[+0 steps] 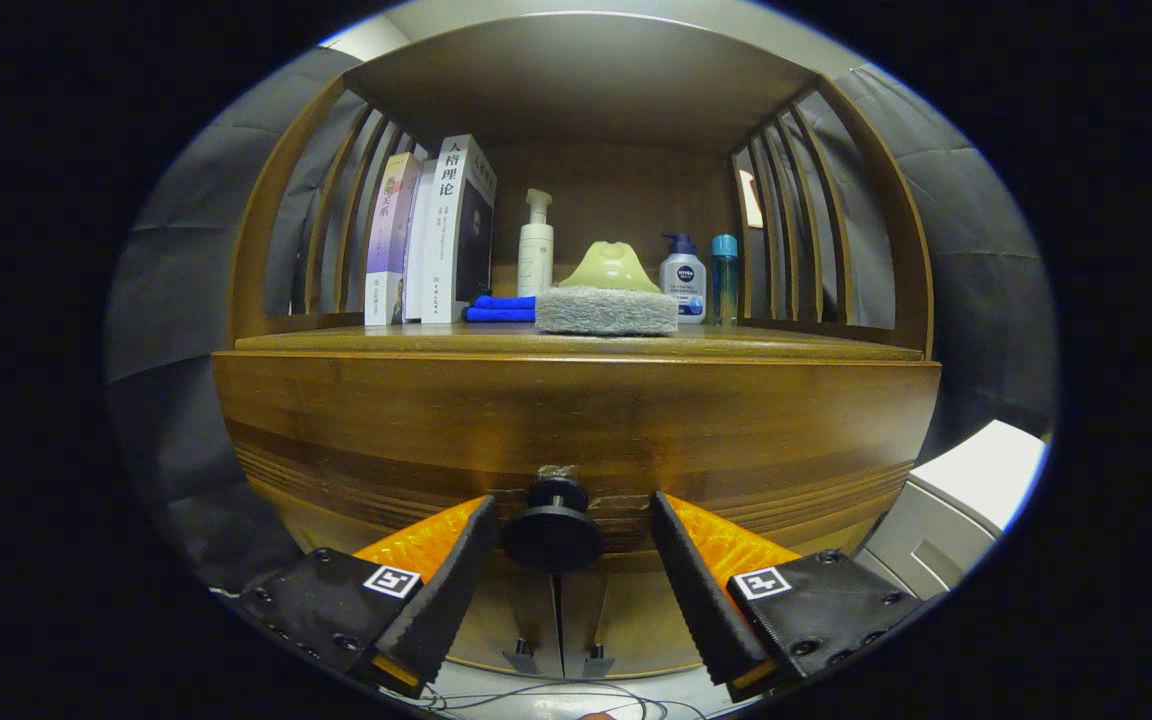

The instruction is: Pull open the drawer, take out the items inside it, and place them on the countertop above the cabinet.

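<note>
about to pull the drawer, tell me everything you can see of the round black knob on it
The round black knob is a dark matte disc on a short neck, fixed to the middle of the brown wooden drawer front, which looks closed. It sits between the open gripper's black-padded orange fingers, near the tips; neither finger clearly presses it.

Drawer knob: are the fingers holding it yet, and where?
Nothing is held. The gripper is open, its fingers standing on either side of the black drawer knob with a visible gap on each side. The drawer looks closed.
</note>
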Demonstrator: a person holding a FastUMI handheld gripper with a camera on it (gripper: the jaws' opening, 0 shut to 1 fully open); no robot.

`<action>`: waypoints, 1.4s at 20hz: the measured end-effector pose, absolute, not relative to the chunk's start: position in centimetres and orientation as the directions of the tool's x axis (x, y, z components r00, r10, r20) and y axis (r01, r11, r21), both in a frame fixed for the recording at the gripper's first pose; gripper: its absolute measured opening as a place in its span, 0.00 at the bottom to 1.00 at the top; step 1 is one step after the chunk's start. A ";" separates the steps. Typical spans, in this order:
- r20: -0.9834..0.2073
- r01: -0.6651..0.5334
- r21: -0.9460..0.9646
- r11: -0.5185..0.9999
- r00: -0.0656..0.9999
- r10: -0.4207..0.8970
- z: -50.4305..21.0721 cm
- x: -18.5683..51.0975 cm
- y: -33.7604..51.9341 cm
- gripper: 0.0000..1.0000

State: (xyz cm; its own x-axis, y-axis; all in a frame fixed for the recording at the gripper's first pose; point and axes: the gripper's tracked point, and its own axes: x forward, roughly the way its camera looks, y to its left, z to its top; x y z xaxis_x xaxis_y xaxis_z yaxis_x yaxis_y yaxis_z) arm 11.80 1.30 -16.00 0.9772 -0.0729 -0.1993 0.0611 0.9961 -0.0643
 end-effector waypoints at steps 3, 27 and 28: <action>-0.191 0.072 -0.066 0.995 0.978 -0.083 -16.0 12.2 1.4 0.98; -0.083 0.034 -0.014 0.999 0.996 -0.035 -7.9 5.4 2.2 0.98; -0.073 0.035 -0.014 0.999 0.997 -0.036 -7.4 4.9 2.1 0.98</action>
